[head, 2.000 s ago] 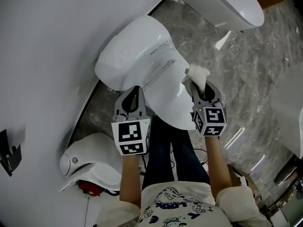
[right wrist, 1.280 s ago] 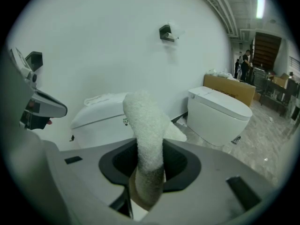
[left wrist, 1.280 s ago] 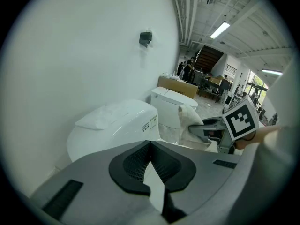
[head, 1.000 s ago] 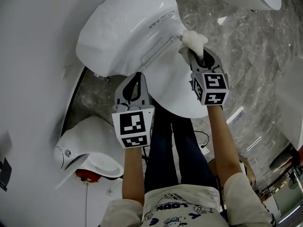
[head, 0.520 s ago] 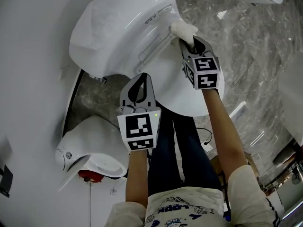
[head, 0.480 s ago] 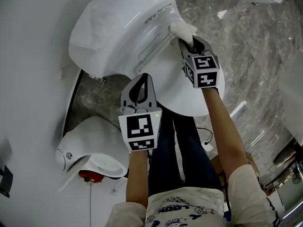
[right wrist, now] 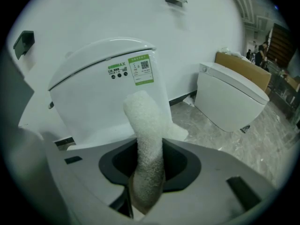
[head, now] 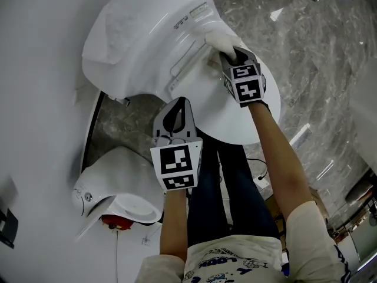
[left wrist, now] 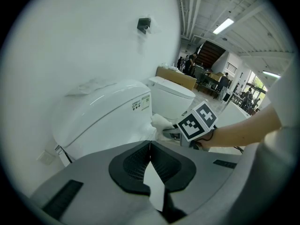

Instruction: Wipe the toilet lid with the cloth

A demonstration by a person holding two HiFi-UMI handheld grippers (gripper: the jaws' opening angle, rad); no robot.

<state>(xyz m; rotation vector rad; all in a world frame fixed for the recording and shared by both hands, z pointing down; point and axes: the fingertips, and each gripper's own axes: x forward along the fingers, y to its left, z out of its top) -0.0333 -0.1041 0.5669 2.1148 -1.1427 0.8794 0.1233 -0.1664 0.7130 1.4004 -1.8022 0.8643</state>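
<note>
Your right hand-held gripper (head: 231,56) is clamped on the white fluffy cloth (head: 217,39). The cloth's free end sits at the back of the glossy white oval toilet lid (head: 215,114), just where the lid meets the white ceramic tank (head: 141,34). It looks to be resting on the lid there, though actual contact is hard to confirm.

In the right gripper view the cloth (right wrist: 144,121) rises out of the jaws as a thick roll. It is nipped at its lower end, and its tip flops sideways in front of the tank's green label (right wrist: 140,71).

Treat the cloth as light, soft and limp. It will probably fold and trail rather than push, so drawing it toward you should spread it better than shoving it forward. Since you hold it by one end, the long free part may bunch up. A grip nearer its middle would give you a broader, firmer pad.

The lid looks hard, smooth and slippery, and it is curved, so press gently and follow the curve. If the cloth slides out, the bare jaws could scrape the gloss.

Your left hand-held gripper (head: 178,105) has its jaws together on nothing. It hovers by the near left edge of the lid, well apart from the cloth.
</note>
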